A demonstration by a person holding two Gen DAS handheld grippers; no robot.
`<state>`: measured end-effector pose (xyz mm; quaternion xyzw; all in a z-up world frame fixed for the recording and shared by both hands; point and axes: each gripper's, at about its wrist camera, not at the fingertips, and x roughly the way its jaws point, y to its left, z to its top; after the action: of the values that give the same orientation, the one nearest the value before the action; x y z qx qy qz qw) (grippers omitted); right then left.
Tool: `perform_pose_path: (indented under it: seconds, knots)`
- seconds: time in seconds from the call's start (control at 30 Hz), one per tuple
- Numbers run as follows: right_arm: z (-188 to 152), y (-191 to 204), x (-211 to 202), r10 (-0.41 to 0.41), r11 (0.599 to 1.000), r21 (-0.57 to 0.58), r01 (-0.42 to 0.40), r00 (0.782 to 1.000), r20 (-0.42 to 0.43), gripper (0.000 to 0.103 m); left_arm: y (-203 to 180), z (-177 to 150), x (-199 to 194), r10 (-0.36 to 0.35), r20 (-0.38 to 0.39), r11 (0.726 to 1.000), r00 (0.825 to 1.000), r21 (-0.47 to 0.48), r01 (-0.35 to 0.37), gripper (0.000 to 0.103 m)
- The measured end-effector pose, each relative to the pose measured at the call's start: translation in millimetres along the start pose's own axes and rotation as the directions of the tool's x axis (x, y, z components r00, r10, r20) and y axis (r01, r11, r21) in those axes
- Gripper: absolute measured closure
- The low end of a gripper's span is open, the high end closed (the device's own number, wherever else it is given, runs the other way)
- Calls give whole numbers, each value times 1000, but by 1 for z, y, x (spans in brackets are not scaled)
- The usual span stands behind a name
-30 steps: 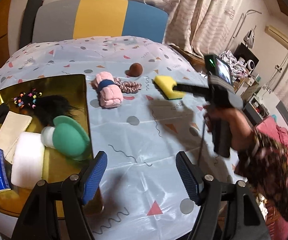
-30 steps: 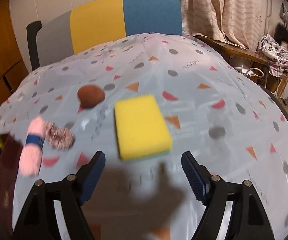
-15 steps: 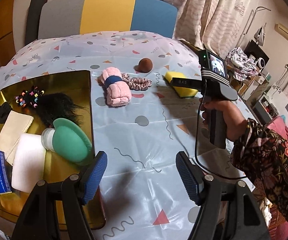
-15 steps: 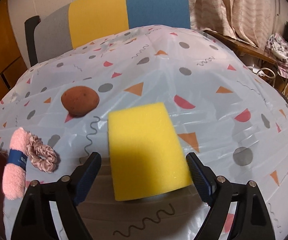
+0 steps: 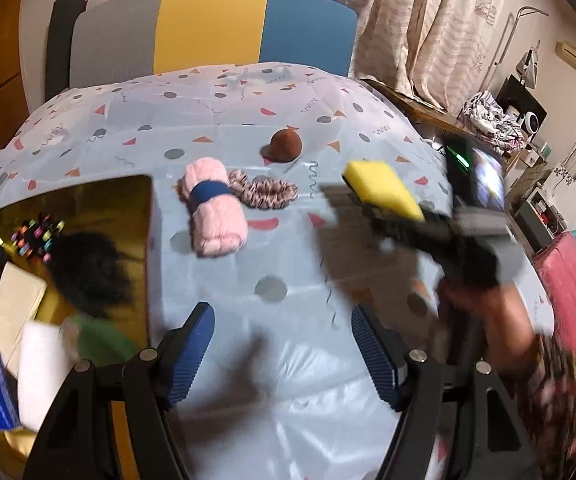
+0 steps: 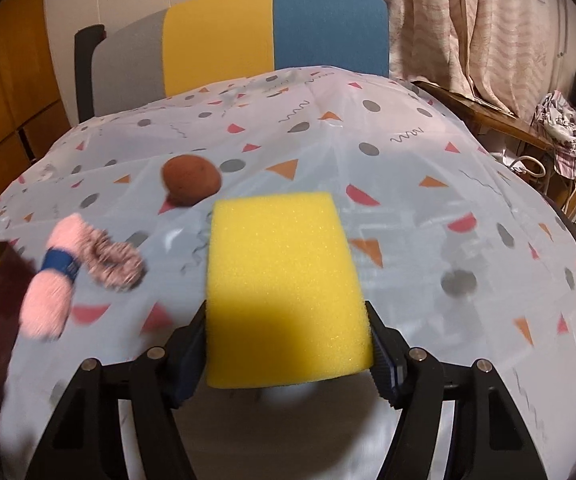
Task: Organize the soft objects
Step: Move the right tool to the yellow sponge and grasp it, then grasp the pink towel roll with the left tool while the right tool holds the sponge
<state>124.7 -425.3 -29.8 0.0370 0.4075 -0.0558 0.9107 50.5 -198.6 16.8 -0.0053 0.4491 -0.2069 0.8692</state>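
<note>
A yellow sponge (image 6: 284, 280) sits between the pads of my right gripper (image 6: 286, 320), whose jaws are closing and touch both of its long sides. In the left wrist view the same sponge (image 5: 383, 192) shows at the tip of the blurred right gripper (image 5: 391, 224), held by a hand in a flowered sleeve. My left gripper (image 5: 282, 328) stands open over the tablecloth with nothing between its fingers. A rolled pink towel (image 5: 214, 216) with a blue band, a striped scrunchie (image 5: 264, 194) and a brown ball (image 5: 286, 146) lie farther back.
A gold tray (image 5: 100, 192) at the left holds black hair, coloured hair ties, a beige cloth, a white foam block, a green item and a blue tissue pack. A grey, yellow and blue chair back (image 5: 208, 32) stands behind the table. Curtains and clutter fill the right.
The right gripper's jaws have closed in onto the sponge's sides. The left wrist view has shifted, so the tray now sits further left and the picture is blurred.
</note>
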Motion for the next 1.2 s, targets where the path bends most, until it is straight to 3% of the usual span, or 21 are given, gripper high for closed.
perform_pose_path:
  seconds: [0.13, 0.33, 0.47, 0.7, 0.8, 0.97, 1.03, 1.2]
  knots:
    - [-24, 1, -22, -5, 999, 46, 6, 1000, -16, 34, -4, 22, 15, 6, 1, 1000, 1000, -16, -6, 31]
    - [-52, 7, -34, -23, 998, 58, 23, 1000, 8, 33, -7, 54, 49, 92, -3, 996, 996, -12, -92, 31]
    - [-58, 2, -25, -20, 995, 96, 21, 1000, -16, 33, -7, 68, 76, 197, -18, 980, 980, 45, -196, 31]
    - [-62, 1, -22, -25, 994, 106, 27, 1000, -14, 33, 3, 75, 109, 298, -38, 952, 954, 87, -294, 31]
    - [-62, 3, -21, -37, 994, 98, 38, 999, -13, 33, 5, 76, 123, 308, -56, 947, 950, 114, -300, 37]
    - [-62, 5, -21, -49, 995, 90, 50, 999, -11, 33, 9, 77, 137, 369, -42, 921, 929, 155, -358, 40]
    - [-63, 4, -21, -48, 995, 92, 49, 999, -9, 33, 11, 76, 141, 390, -33, 908, 920, 181, -378, 48]
    - [-64, 5, -20, -48, 994, 93, 49, 999, -11, 33, 21, 74, 140, 396, -9, 904, 918, 181, -388, 64]
